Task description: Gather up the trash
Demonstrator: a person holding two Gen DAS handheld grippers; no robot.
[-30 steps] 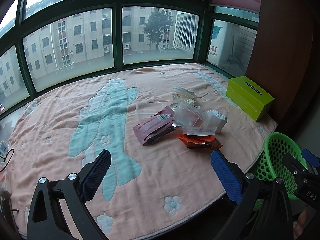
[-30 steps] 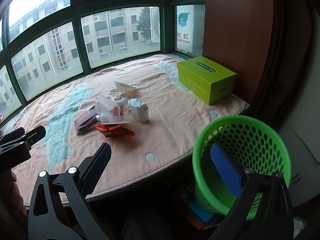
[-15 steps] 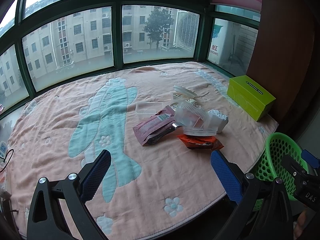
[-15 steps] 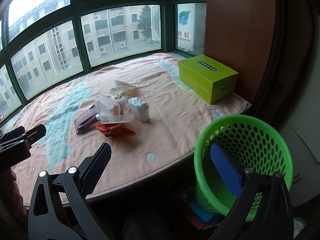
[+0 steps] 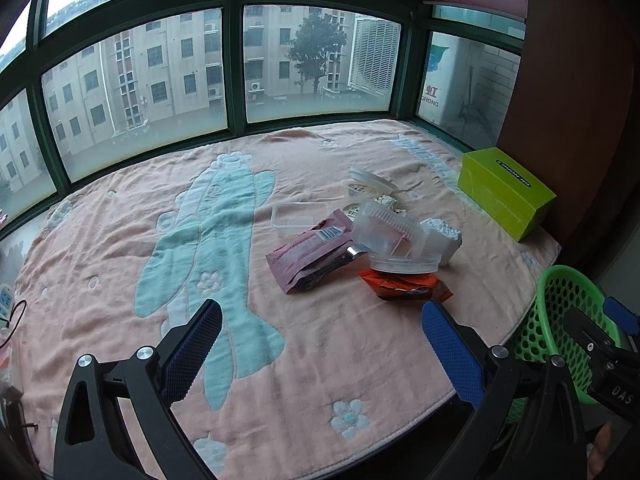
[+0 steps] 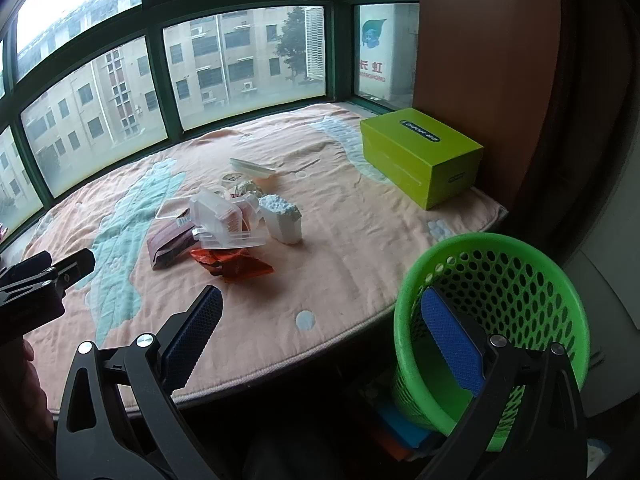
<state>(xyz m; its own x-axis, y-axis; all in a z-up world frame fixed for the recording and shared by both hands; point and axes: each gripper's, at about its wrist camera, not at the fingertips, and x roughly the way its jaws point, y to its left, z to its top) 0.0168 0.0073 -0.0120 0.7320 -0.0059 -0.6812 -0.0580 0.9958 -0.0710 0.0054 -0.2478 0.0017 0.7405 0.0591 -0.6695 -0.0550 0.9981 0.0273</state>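
A heap of trash lies on the pink blanket [image 5: 120,264]: a maroon wrapper [image 5: 312,250], an orange wrapper [image 5: 404,286], a clear plastic box [image 5: 390,236], a white foam block [image 5: 442,238] and a flat clear lid [image 5: 294,218]. The right wrist view has the orange wrapper [image 6: 234,266], the foam block [image 6: 282,220] and the clear box [image 6: 218,220]. A green mesh basket [image 6: 492,320] stands off the blanket's edge at the right. My left gripper [image 5: 320,348] hangs open, short of the heap. My right gripper [image 6: 320,336] is open too, its right finger over the basket rim.
A lime-green box [image 5: 506,192] sits at the blanket's far right against a brown wall [image 6: 480,60]. Green-framed windows [image 5: 236,60] ring the back. A power strip and cable [image 5: 8,308] lie at the left edge. The right gripper shows beside the basket [image 5: 560,320] in the left wrist view.
Both views have shifted only slightly; the left gripper has drifted a little back and left of the heap. Both grippers stay open and no trash has moved.
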